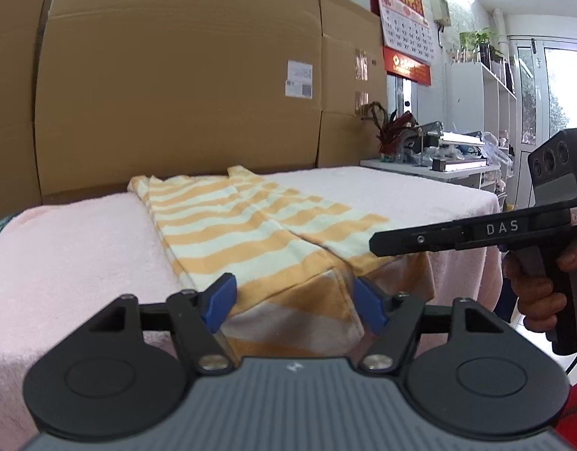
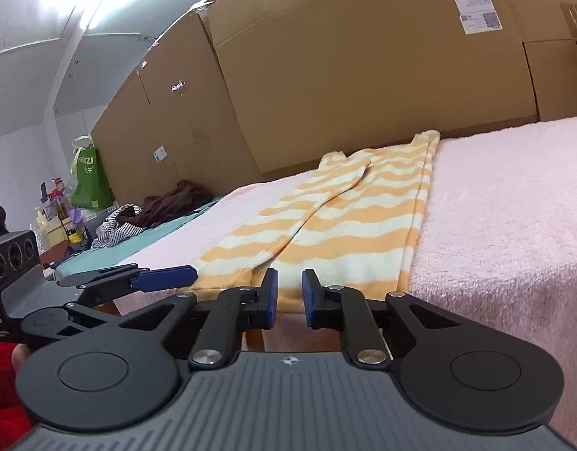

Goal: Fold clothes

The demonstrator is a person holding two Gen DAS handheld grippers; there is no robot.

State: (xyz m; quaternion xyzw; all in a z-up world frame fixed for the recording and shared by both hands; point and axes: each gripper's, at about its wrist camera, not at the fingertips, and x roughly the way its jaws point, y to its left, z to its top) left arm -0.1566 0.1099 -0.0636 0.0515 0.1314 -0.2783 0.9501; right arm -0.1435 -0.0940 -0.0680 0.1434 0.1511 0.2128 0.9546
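Left wrist view: the left gripper [image 1: 294,306] gapes wide at the near edge of the pink-covered table [image 1: 74,248], empty, framing the striped garment's [image 1: 251,225] overhanging hem; the right gripper [image 2: 289,297], narrowly parted, grips nothing, just before that hem.

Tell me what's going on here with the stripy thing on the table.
A person holds a gripper in each hand at the near edge of a table covered with a pink towel. An orange-and-white striped garment lies flat along it, its near end hanging over the edge. The left gripper is open around that hanging end. The right gripper is slightly open just short of the hem, gripping nothing. No fold is under way yet.
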